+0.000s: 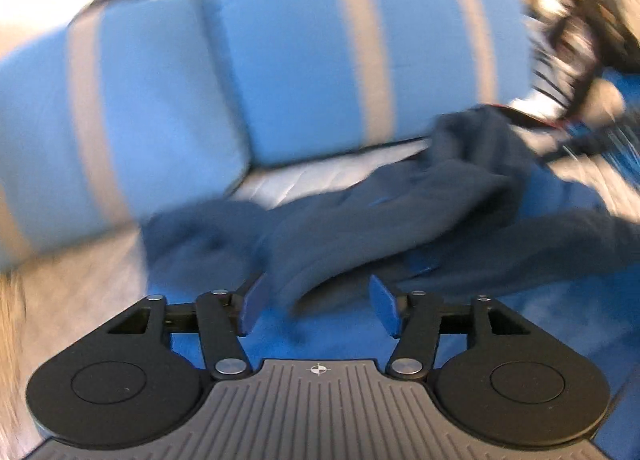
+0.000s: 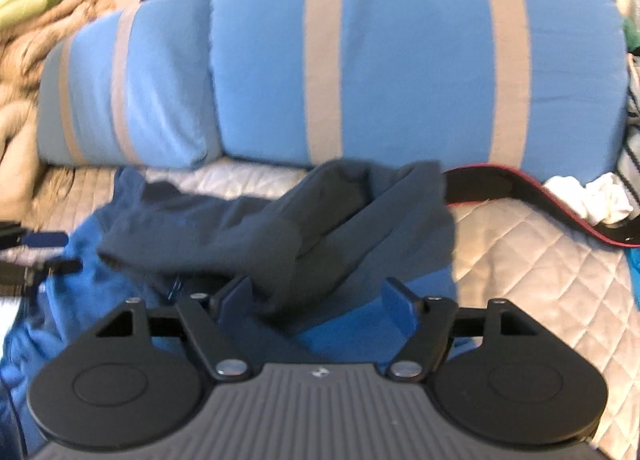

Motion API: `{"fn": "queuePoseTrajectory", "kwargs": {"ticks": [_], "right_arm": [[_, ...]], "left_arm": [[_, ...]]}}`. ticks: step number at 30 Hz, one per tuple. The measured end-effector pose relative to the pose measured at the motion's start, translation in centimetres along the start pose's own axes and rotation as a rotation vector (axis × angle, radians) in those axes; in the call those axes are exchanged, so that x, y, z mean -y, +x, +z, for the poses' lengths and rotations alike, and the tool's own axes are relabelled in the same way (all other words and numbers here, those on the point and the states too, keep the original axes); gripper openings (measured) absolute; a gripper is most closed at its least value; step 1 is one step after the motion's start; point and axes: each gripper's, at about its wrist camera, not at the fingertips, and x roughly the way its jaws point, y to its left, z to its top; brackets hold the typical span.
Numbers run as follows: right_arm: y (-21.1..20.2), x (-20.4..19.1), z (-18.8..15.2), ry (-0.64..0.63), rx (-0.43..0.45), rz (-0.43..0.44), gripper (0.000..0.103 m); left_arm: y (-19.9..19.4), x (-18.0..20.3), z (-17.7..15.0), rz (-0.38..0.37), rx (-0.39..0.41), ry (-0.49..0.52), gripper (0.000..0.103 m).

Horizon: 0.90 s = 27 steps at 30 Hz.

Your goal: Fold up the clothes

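Note:
A dark navy garment point(image 1: 400, 212) point(image 2: 280, 228) lies crumpled on a bright blue cloth point(image 1: 328, 336) point(image 2: 360, 324) spread over the quilted bed. My left gripper point(image 1: 318, 302) hangs just above it, open; a fold of the navy fabric reaches in between the blue pads point(image 1: 384, 304) without being pressed. My right gripper point(image 2: 318, 306) is open too, wider, with navy fabric lying close by its left pad point(image 2: 234, 300). At the far left of the right wrist view, part of the left gripper's fingers point(image 2: 44, 239) shows. The left wrist view is blurred.
Two light-blue pillows with beige stripes point(image 2: 400, 60) point(image 1: 300, 60) stand behind the garment. A black belt with a red edge point(image 2: 520, 188) and white socks point(image 2: 592, 196) lie at the right on the quilt point(image 2: 540, 280). A tan fluffy blanket point(image 2: 24, 60) is bunched at the left.

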Motion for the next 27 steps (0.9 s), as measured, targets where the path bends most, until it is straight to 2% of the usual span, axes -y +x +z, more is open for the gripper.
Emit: {"fn": "queuePoseTrajectory", "kwargs": {"ticks": [2, 5, 8, 12, 14, 15, 16, 17, 20, 24, 27], "right_arm": [[-0.1, 0.9, 0.7, 0.051, 0.008, -0.023, 0.083], [-0.2, 2.2, 1.3, 0.128, 0.015, -0.032, 0.083], [-0.3, 2.9, 1.4, 0.161, 0.034, -0.038, 0.085], [-0.1, 3.6, 1.4, 0.169, 0.045, -0.062, 0.085], [0.3, 4.2, 1.6, 0.189, 0.04, -0.058, 0.085], [0.5, 4.5, 1.7, 0.198, 0.038, -0.054, 0.085], [0.6, 4.6, 1.9, 0.202, 0.036, -0.047, 0.085], [0.8, 4.7, 2.1, 0.207, 0.035, -0.04, 0.085], [1.2, 4.9, 2.7, 0.21, 0.032, -0.01, 0.085], [2.2, 5.0, 3.9, 0.23, 0.025, 0.039, 0.084], [3.7, 5.5, 5.5, 0.311, -0.003, 0.091, 0.083]], "left_arm": [[0.2, 2.5, 1.1, -0.007, 0.037, 0.101, 0.058], [1.4, 5.7, 2.6, -0.03, 0.078, 0.165, 0.058], [2.6, 7.6, 4.3, -0.084, 0.112, 0.177, 0.058], [4.4, 9.1, 6.0, -0.204, 0.137, 0.146, 0.058], [6.1, 10.0, 6.0, -0.201, 0.123, 0.164, 0.057], [7.0, 10.4, 5.9, -0.193, 0.109, 0.172, 0.054], [8.0, 10.7, 5.6, -0.172, 0.074, 0.167, 0.033], [8.9, 10.8, 5.2, -0.156, 0.022, 0.138, 0.027], [10.3, 11.2, 3.7, -0.142, -0.065, 0.056, 0.022], [10.1, 12.7, 1.8, -0.058, -0.037, 0.064, 0.023], [10.1, 13.3, 1.0, -0.011, -0.01, 0.074, 0.023]]}}
